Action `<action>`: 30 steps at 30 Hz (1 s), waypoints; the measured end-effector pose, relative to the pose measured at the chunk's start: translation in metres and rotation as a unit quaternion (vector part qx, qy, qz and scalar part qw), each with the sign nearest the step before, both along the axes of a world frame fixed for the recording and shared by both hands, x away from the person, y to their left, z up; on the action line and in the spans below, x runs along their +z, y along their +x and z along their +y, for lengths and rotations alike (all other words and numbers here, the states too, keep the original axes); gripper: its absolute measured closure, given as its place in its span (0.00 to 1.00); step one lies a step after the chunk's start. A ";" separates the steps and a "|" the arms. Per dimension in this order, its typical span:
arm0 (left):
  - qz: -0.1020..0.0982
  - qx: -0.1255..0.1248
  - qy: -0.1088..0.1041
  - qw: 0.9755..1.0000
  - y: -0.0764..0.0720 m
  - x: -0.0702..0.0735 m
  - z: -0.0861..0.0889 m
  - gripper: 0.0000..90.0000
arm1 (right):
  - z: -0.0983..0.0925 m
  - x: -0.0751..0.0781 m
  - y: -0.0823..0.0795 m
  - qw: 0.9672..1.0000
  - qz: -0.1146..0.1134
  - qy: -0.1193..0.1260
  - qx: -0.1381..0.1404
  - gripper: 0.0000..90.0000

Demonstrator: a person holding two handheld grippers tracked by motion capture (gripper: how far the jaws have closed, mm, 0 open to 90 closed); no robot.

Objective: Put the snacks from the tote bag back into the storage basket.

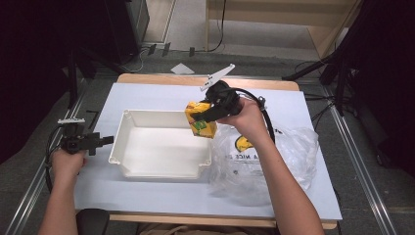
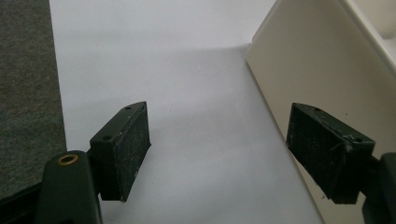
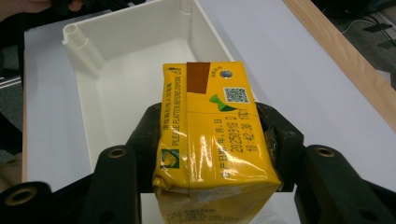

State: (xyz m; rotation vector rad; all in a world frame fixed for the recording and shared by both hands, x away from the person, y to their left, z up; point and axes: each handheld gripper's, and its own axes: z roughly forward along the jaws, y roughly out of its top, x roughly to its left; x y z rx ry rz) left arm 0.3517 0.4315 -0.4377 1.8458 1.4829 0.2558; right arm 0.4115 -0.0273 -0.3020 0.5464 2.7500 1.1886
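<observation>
carton (image 3: 215, 140) clamped over bin rim (image 3: 140, 11), left tool (image 2: 224, 154) agape

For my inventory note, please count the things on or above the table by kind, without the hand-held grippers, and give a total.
Yellow drink carton, held in the right hand-held gripper: 1
White plastic bin: 1
Clear plastic bag: 1
Total: 3

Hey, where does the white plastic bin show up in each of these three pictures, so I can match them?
High view: the white plastic bin sits mid-table, left of the plastic bag.
Left gripper view: its outer wall fills the upper right.
Right gripper view: it lies open at upper left, behind the yellow carton.
Shared landmark: the white table cover beside the bin.
</observation>
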 end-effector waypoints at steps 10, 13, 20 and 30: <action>-0.001 0.002 -0.003 1.000 0.000 0.000 0.001 0.25 | 0.016 -0.006 0.014 1.000 0.007 -0.005 0.003 0.57; -0.001 0.003 -0.003 1.000 -0.001 0.000 0.001 0.25 | 0.022 -0.008 0.016 1.000 0.010 -0.008 0.004 0.57; -0.003 0.005 -0.006 1.000 -0.001 0.001 0.002 0.25 | 0.034 -0.016 0.024 1.000 0.016 -0.014 0.005 0.57; -0.003 0.003 -0.006 1.000 -0.001 0.001 0.003 0.25 | 0.049 -0.038 0.033 0.999 0.022 -0.031 0.010 0.57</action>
